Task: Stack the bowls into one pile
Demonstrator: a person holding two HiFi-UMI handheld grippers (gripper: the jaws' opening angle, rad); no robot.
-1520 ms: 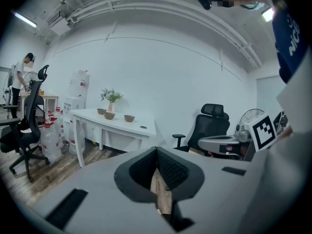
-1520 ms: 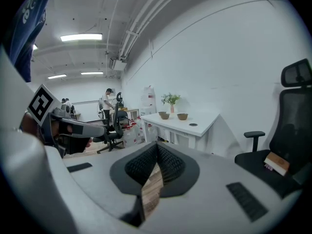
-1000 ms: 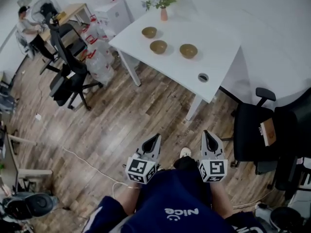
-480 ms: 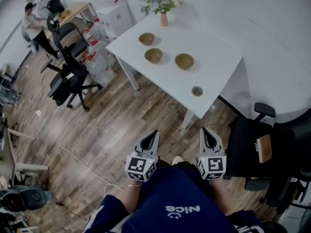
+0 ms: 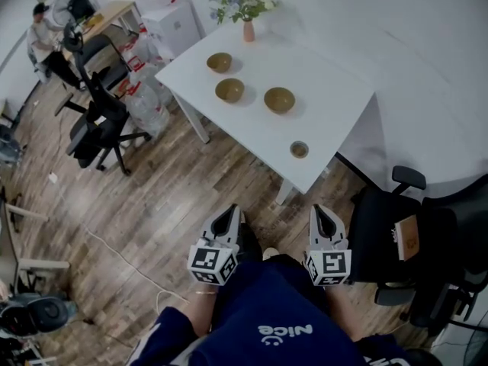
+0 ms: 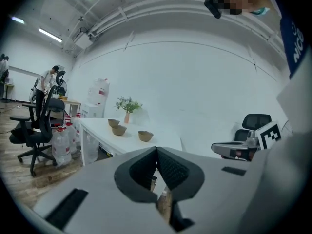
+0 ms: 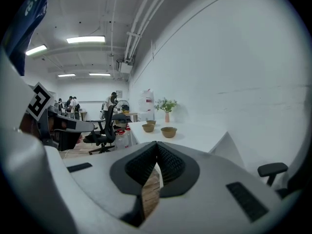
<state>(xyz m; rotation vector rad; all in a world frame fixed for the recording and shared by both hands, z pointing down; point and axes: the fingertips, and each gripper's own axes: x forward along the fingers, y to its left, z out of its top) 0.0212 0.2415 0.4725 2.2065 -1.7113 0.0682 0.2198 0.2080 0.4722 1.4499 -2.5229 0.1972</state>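
Left tongs (image 5: 231, 214) & right tongs (image 5: 320, 213) pressed together, empty, bottom-centre by waist; bowls (image 5: 279, 100) apart on bench (image 5: 335, 90) upper-centre, prob. beyond reach.

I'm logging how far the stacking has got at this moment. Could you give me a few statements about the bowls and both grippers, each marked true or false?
1. The three bowls stand apart on the white table, none stacked. True.
2. The left gripper holds a bowl. False: its jaws are shut on nothing, short of the table.
3. A vase of flowers stands near the table's far corner, beyond the bowls. True.
4. The right gripper has its jaws wide open. False: they are closed together and empty.
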